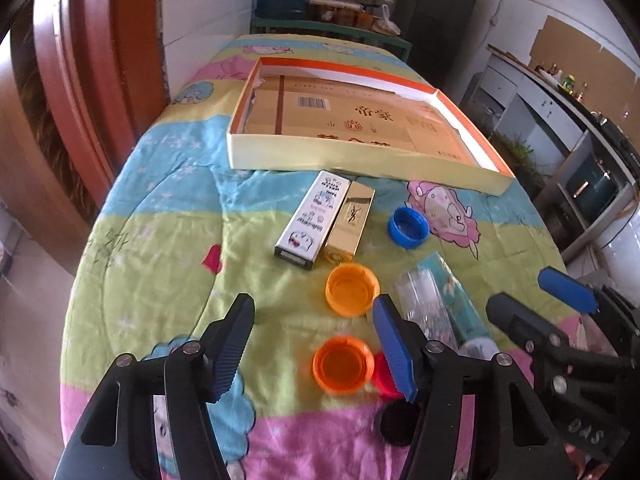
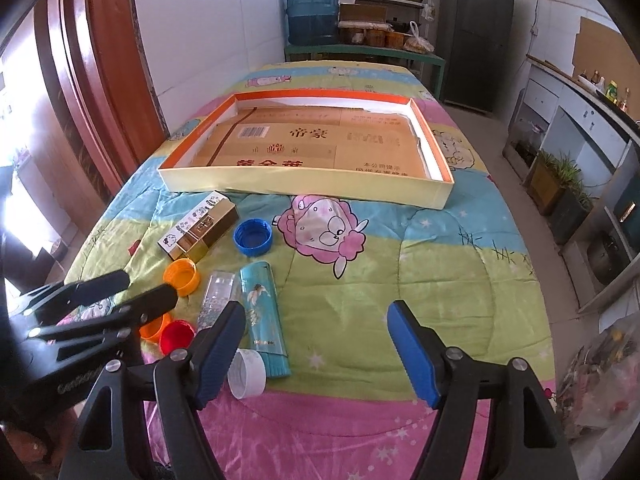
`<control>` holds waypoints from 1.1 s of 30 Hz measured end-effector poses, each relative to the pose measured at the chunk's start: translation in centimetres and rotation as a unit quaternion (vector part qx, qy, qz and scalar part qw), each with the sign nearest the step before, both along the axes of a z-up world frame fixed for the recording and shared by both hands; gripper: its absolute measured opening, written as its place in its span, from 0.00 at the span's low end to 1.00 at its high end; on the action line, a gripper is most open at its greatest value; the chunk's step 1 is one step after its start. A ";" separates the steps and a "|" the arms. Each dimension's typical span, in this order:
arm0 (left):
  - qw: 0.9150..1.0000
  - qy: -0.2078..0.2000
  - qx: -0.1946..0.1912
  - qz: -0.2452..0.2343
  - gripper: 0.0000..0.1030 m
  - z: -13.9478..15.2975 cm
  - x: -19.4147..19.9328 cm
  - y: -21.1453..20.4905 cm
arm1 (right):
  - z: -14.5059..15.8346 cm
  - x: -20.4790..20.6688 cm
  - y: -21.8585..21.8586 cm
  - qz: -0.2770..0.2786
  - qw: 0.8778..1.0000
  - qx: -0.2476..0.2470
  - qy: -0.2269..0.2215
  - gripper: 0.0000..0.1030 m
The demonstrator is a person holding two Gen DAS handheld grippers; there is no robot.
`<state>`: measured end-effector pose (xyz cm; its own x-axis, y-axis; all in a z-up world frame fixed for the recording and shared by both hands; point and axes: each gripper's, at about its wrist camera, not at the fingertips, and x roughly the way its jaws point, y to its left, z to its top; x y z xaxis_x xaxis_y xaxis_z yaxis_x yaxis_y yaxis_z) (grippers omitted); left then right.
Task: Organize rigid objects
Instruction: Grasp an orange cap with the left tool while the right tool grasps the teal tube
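Note:
A shallow cardboard box [image 1: 362,162] [image 2: 304,192] with an orange rim lies open at the far side of the table. In front of it lie a white printed box [image 1: 310,220] [image 2: 188,224], a gold box [image 1: 350,220] [image 2: 208,232], a blue cap [image 1: 408,227] [image 2: 253,237], two orange caps [image 1: 352,288] [image 1: 342,365] [image 2: 182,276], a red cap [image 1: 384,372] [image 2: 176,336], a clear case [image 1: 424,304] [image 2: 216,300], a teal box [image 1: 456,300] [image 2: 264,316] and a white cap [image 2: 246,374]. My left gripper [image 1: 316,346] is open above the near orange cap. My right gripper [image 2: 316,350] is open and empty.
The table is covered with a colourful cartoon quilt [image 2: 400,272]. A wooden door [image 1: 80,100] stands to the left. A water jug [image 2: 312,12], shelves and a dark fridge [image 2: 476,36] are behind the table; counters [image 2: 580,128] run along the right.

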<state>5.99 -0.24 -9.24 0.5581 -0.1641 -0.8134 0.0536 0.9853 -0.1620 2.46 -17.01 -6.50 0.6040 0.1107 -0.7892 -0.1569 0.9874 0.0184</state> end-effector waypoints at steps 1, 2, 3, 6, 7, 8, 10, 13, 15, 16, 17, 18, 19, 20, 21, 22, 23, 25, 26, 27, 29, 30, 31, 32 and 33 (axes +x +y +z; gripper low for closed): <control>1.000 0.004 -0.001 -0.003 0.62 -0.1 0.3 -0.1 | 0.0 0.1 0.0 0.000 1.000 0.000 0.001 0.71; 1.000 0.007 -0.002 -0.005 0.62 -0.3 0.6 -0.3 | -0.1 0.1 0.0 0.000 1.000 0.000 0.001 0.71; 1.000 0.007 0.000 -0.007 0.62 -0.3 0.8 -0.4 | -0.2 0.2 0.0 0.000 1.000 0.000 0.002 0.71; 1.000 0.005 0.003 -0.018 0.62 -0.5 1.1 -1.1 | -0.3 0.5 -0.2 -0.003 1.000 0.001 0.005 0.71; 1.000 0.004 0.005 -0.019 0.62 -0.5 1.2 -1.2 | -0.4 0.6 -0.3 -0.004 1.000 0.002 0.007 0.71; 1.000 0.002 0.007 -0.022 0.61 -0.5 1.2 -1.3 | -0.5 0.7 -0.3 -0.003 1.000 0.004 0.008 0.71; 1.000 -0.002 0.006 -0.026 0.52 -0.6 1.2 -1.5 | -0.7 0.9 -0.1 0.004 1.000 0.004 0.014 0.71; 0.999 -0.005 -0.002 -0.034 0.37 -0.6 1.3 -1.4 | -1.1 1.1 0.4 0.021 1.000 0.002 0.022 0.71; 0.999 -0.005 -0.010 -0.036 0.30 -0.7 1.2 -1.2 | -1.5 1.4 0.8 0.037 0.999 -0.006 0.031 0.70; 0.999 -0.005 -0.016 -0.036 0.30 -0.7 1.3 -1.1 | -1.7 1.6 1.1 0.046 0.998 -0.012 0.035 0.67; 0.999 -0.005 -0.022 -0.037 0.30 -0.7 1.1 -0.8 | -1.9 1.7 1.2 0.054 0.998 -0.016 0.038 0.65; 0.999 -0.005 -0.026 -0.037 0.30 -0.7 1.1 -0.7 | -2.1 1.9 1.5 0.063 0.997 -0.018 0.042 0.64; 0.999 -0.005 -0.033 -0.037 0.30 -0.7 1.2 -0.5 | -2.2 2.1 1.7 0.073 0.996 -0.022 0.047 0.61; 0.999 -0.004 -0.038 -0.036 0.30 -0.7 1.2 -0.3 | -2.4 2.3 2.0 0.080 0.995 -0.024 0.048 0.56; 0.999 -0.004 -0.042 -0.035 0.30 -0.7 1.1 -0.2 | -2.5 2.4 2.3 0.089 0.994 -0.027 0.050 0.53; 0.998 -0.003 -0.046 -0.035 0.30 -0.8 1.1 -0.1 | -2.6 2.5 2.7 0.099 0.993 -0.028 0.052 0.44; 0.998 -0.003 -0.048 -0.035 0.30 -0.8 1.1 0.0 | -2.7 2.6 2.9 0.106 0.993 -0.028 0.053 0.33; 0.998 -0.003 -0.049 -0.036 0.30 -0.7 1.1 0.0 | -2.8 2.5 3.7 0.123 0.991 -0.036 0.048 0.22; 0.998 -0.003 -0.050 -0.036 0.30 -0.7 1.1 0.0 | -2.8 2.4 4.1 0.127 0.990 -0.046 0.044 0.22; 0.998 -0.003 -0.052 -0.037 0.30 -0.7 1.0 0.1 | -2.8 2.3 4.3 0.130 0.989 -0.056 0.039 0.22; 0.998 -0.005 -0.057 -0.036 0.30 -0.6 0.9 0.2 | -2.8 2.4 4.5 0.132 0.989 -0.060 0.036 0.22; 0.998 -0.006 -0.059 -0.036 0.30 -0.5 0.8 0.3 | -2.8 2.4 4.3 0.132 0.989 -0.056 0.037 0.22; 0.997 -0.006 -0.062 -0.035 0.30 -0.4 0.8 0.4 | -2.8 2.5 4.1 0.129 0.990 -0.049 0.038 0.22; 0.997 -0.008 -0.064 -0.036 0.30 -0.2 0.7 0.5 | -2.7 2.6 3.9 0.127 0.990 -0.044 0.037 0.22; 0.997 -0.010 -0.064 -0.036 0.30 -0.1 0.6 0.6 | -2.5 2.6 3.5 0.122 0.991 -0.037 0.035 0.22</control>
<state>6.56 0.34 -9.32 0.5576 -0.3069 -0.7713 0.1283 0.9499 -0.2852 5.09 -13.49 -8.98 0.5097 0.1867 -0.8398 -0.3921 0.9193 -0.0336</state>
